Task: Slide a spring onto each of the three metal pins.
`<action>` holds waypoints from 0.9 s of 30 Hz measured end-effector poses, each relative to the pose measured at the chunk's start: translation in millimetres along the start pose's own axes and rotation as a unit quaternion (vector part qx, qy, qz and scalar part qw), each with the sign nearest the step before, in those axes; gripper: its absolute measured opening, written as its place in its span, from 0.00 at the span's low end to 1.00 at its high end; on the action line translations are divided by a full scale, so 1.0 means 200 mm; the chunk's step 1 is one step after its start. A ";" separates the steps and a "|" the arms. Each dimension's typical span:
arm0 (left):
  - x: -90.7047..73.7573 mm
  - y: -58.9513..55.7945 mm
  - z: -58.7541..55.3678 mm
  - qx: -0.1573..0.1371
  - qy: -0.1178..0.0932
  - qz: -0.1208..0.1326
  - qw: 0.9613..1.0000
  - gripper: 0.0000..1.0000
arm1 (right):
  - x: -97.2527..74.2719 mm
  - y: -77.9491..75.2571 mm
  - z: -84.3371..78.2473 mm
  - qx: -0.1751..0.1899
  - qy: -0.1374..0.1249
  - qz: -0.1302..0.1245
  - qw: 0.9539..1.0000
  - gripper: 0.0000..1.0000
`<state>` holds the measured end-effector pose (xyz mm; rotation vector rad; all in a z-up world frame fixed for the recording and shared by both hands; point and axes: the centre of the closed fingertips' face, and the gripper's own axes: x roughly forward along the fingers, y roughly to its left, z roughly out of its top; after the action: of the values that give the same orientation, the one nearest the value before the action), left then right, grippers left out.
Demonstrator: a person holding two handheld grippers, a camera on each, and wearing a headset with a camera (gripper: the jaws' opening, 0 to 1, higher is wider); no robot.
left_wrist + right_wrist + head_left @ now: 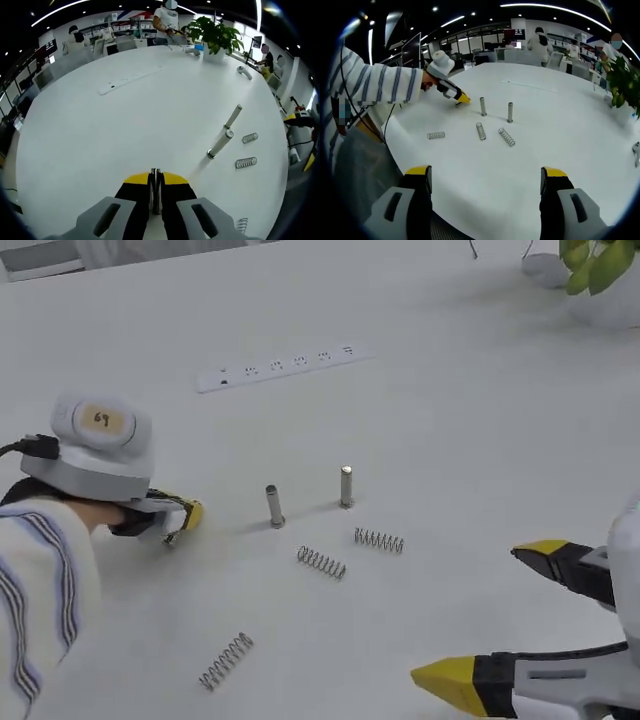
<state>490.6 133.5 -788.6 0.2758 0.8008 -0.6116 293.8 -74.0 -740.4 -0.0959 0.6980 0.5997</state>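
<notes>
Two metal pins stand upright mid-table, one (274,506) nearer my left gripper and one (346,486) to its right. Three springs lie flat on the white table (450,420): one (379,540) below the right pin, one (321,562) beside it, one (226,661) nearer the front. My left gripper (185,520) rests low on the table left of the pins, shut on a third metal pin (155,187) that shows between its yellow tips (155,177). My right gripper (480,615) hovers open at the front right, nothing between its fingers (485,172).
A white power strip (285,368) lies across the table beyond the pins. A potted plant (595,265) stands at the far right corner. A striped sleeve (40,590) covers the left front. People stand at desks in the background (167,20).
</notes>
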 end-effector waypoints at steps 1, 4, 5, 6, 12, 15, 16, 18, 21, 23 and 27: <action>-0.02 0.01 0.01 -0.010 -0.005 0.004 1.000 0.00 | 0.00 0.00 0.00 -0.002 0.000 0.000 1.000 0.89; -0.06 0.03 0.01 -0.018 -0.015 0.007 1.000 0.00 | 0.00 0.00 0.02 0.000 -0.005 -0.001 1.000 0.89; -0.08 0.03 0.01 -0.018 -0.017 0.006 1.000 0.00 | -0.01 0.00 0.02 0.001 -0.008 -0.001 1.000 0.89; -0.09 0.04 0.01 -0.021 -0.019 0.006 1.000 0.00 | -0.01 0.00 0.03 0.001 -0.012 -0.001 1.000 0.89; -0.15 0.05 -0.01 -0.026 -0.030 0.006 0.999 0.00 | -0.02 -0.01 0.05 -0.010 -0.012 -0.005 1.000 0.90; -0.17 0.04 -0.03 -0.017 -0.030 0.004 0.999 0.00 | -0.03 -0.02 0.05 -0.015 -0.011 -0.009 1.000 0.89; -0.17 0.04 -0.03 -0.017 -0.029 0.006 0.999 0.00 | -0.03 -0.02 0.05 -0.015 -0.012 -0.009 1.000 0.89; -0.18 0.04 -0.03 -0.018 -0.031 0.007 0.999 0.00 | -0.04 -0.02 0.06 -0.015 -0.015 -0.009 1.000 0.89; -0.19 0.04 -0.03 -0.016 -0.036 0.008 0.999 0.00 | -0.04 -0.01 0.07 -0.016 -0.019 -0.008 1.000 0.89; -0.19 0.04 -0.02 -0.004 -0.037 0.002 0.999 0.00 | -0.03 -0.01 0.07 -0.018 -0.018 -0.008 1.000 0.89; -0.19 0.03 -0.02 0.003 -0.035 0.001 0.999 0.00 | -0.03 0.00 0.07 -0.024 -0.015 -0.005 1.000 0.89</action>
<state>471.6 156.5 -762.8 0.2600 0.7313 -0.6181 298.8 -73.4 -726.7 -0.1345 0.6537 0.6064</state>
